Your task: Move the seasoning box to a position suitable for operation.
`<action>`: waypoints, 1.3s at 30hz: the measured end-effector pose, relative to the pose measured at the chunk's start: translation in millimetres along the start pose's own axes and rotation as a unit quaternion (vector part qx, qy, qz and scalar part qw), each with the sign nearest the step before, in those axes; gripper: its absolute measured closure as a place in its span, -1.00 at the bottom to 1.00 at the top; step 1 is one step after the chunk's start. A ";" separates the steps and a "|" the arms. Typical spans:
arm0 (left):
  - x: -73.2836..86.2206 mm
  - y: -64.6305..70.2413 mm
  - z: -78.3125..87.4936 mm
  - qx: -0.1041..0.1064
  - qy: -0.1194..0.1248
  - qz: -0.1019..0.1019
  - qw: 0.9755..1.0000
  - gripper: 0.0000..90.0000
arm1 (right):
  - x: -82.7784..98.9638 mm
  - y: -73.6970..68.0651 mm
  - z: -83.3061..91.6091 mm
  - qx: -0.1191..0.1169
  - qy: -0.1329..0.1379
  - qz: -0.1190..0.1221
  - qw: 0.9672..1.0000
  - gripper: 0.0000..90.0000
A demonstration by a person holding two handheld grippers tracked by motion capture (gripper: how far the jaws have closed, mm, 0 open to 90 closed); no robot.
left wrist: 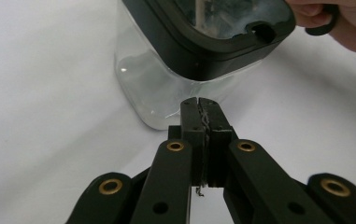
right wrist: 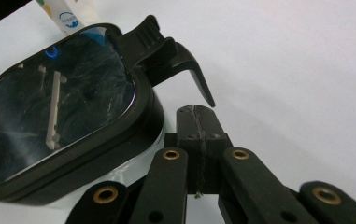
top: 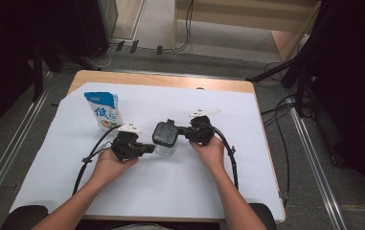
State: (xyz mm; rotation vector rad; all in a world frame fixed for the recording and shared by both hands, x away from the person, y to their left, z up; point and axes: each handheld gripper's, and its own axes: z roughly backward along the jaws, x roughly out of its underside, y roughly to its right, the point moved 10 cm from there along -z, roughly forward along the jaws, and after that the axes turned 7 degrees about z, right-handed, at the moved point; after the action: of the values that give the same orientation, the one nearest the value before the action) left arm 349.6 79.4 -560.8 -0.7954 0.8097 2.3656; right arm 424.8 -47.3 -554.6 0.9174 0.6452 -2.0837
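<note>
Clear container (top: 165, 144) with a black lid (top: 165, 133) stands on the white-covered surface (top: 137, 187), about mid-width, between my two hands. One lid latch (right wrist: 175, 58) on the far side is flipped up and sticks out from the rim.

My left gripper (top: 147, 148) lies just left of the container, its tip at the clear wall below the lid. In the left gripper view the jaws are clenched, pad against pad, nothing between them; the tip (left wrist: 200, 109) sits just short of the container's lower wall (left wrist: 152, 88); contact cannot be told.

My right gripper (top: 182, 130) comes in from the right at lid height. In the right gripper view its jaws are likewise pressed together on nothing, the tip (right wrist: 195, 116) beside the lid's rim (right wrist: 119, 140) and just under the raised latch, apart from both as far as I can tell.

A blue-and-white milk pouch (top: 104, 110) stands upright to the far left of the container, well apart from it. Both gripper cables trail back along my forearms toward the near edge.
</note>
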 end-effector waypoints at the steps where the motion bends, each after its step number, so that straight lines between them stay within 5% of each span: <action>1: 0.1 -1.9 -0.7 -0.001 0.000 0.000 1.000 1.00 | 0.2 -0.5 0.2 0.000 0.000 0.001 1.000 1.00; 22: -7.8 -26.5 -6.6 -0.008 0.017 0.021 1.000 1.00 | 9.8 -12.9 10.6 0.006 -0.008 0.001 1.000 1.00; 27: -11.2 -28.6 -9.2 -0.015 0.006 0.005 1.000 1.00 | 12.4 -18.3 15.4 0.006 -0.009 -0.002 1.000 1.00; 39: -20.1 -29.0 -20.0 -0.003 0.015 0.021 1.000 1.00 | 21.1 -23.0 27.1 0.013 -0.010 -0.007 1.000 1.00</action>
State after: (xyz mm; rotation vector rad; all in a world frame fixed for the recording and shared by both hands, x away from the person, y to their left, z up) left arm 388.8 80.5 -571.2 -0.8256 0.8390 2.3991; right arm 386.2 -61.5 -551.1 0.9068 0.6176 -2.1165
